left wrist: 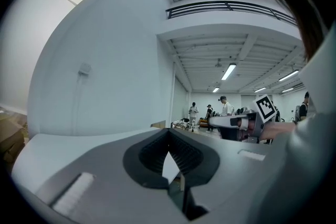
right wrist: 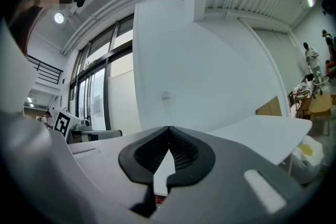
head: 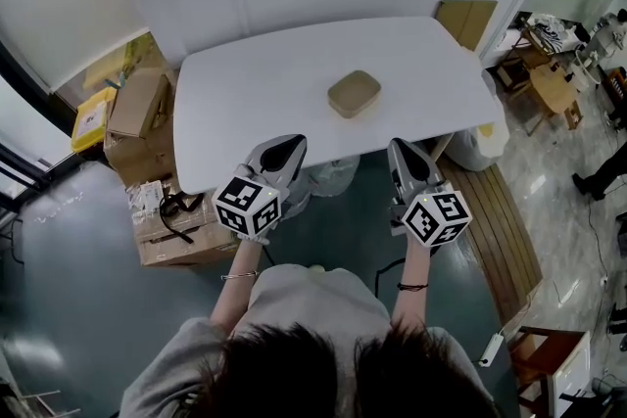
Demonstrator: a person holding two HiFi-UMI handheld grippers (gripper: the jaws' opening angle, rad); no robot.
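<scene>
A flat tan box (head: 354, 94) with rounded corners lies near the middle of the white table (head: 245, 83). My left gripper (head: 290, 145) hovers at the table's near edge, left of and nearer than the box, its jaws shut with nothing between them. My right gripper (head: 400, 149) is held at the same edge to the right, also shut and empty. In the left gripper view the left gripper (left wrist: 169, 131) points over the tabletop toward the wall, with the right gripper's marker cube (left wrist: 265, 107) off to the side. The right gripper (right wrist: 169, 129) shows closed tips over the table (right wrist: 262, 136).
Stacked cardboard boxes (head: 137, 117) and a yellow item (head: 90, 119) crowd the floor left of the table. A white bag (head: 482, 144), a slatted wooden board (head: 507, 215) and a wooden chair (head: 554, 93) stand to the right. Several people (left wrist: 226, 106) stand far off.
</scene>
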